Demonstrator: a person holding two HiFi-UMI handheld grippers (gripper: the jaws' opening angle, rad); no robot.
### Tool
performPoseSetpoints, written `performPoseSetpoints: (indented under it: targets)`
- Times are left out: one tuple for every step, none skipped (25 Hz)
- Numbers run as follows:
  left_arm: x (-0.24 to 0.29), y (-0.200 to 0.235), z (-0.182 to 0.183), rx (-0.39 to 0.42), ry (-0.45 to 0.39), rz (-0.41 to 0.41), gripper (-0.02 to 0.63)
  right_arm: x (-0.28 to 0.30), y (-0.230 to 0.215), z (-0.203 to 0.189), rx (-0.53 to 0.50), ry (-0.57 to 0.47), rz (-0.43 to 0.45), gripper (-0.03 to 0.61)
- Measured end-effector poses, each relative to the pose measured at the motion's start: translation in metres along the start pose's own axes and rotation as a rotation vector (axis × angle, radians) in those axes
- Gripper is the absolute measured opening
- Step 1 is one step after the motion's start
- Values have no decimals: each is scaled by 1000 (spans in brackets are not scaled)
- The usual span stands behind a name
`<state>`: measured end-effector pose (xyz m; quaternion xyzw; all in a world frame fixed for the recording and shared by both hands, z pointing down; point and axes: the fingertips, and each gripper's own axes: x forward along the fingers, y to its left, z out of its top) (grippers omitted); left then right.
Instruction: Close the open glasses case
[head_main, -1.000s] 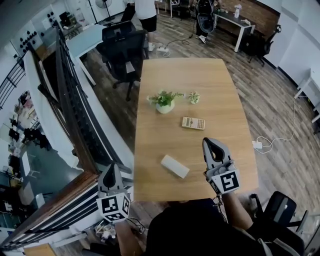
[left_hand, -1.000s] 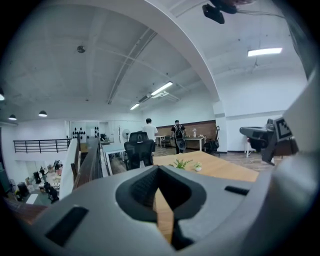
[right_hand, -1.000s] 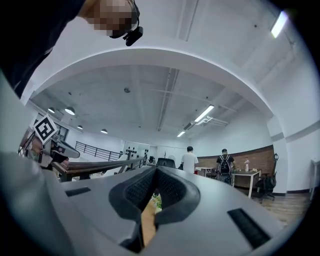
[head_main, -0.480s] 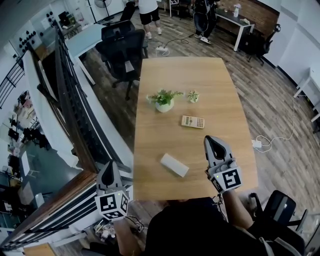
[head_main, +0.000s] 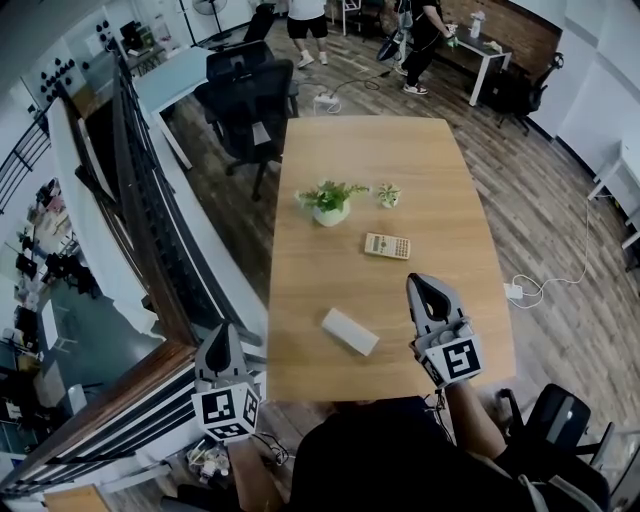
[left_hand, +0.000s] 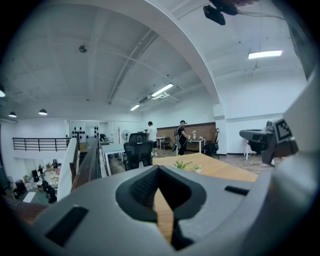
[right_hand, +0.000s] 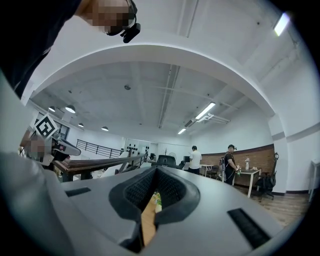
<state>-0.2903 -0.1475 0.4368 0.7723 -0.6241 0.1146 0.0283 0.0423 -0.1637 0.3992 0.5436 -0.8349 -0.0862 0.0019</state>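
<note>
Case (head_main: 350, 332) looks shut by the table's (head_main: 440, 200) front edge; your left claw (head_main: 224, 336) and right claw (head_main: 419, 288), both closed empty, hang clear of it

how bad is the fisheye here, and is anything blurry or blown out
Head view: the table edges bow outward, the light is even and the picture sharp. Left gripper view: heavy fisheye with black corners, the left gripper looms soft up close, and the ceiling light is slightly blown out. Right gripper view: the same bending, with the right gripper soft too.
</note>
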Motion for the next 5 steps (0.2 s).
performPoseSetpoints:
  targets:
    - [0, 0, 0, -1, 0, -1, -2, 1, 0, 0, 2, 0, -1, 12]
    - [1, 0, 1, 0, 0, -2, -2, 1, -1, 1, 3, 0, -3, 12]
    - [1, 0, 1, 1, 2, -3, -3, 2, -2, 1, 2, 1, -4, 12]
    - [1, 0, 1, 2, 3, -4, -2, 2, -2, 1, 2, 2, -6, 12]
    - [2, -1, 1, 3, 5, -5, -3, 2, -3, 1, 1, 3, -7, 12]
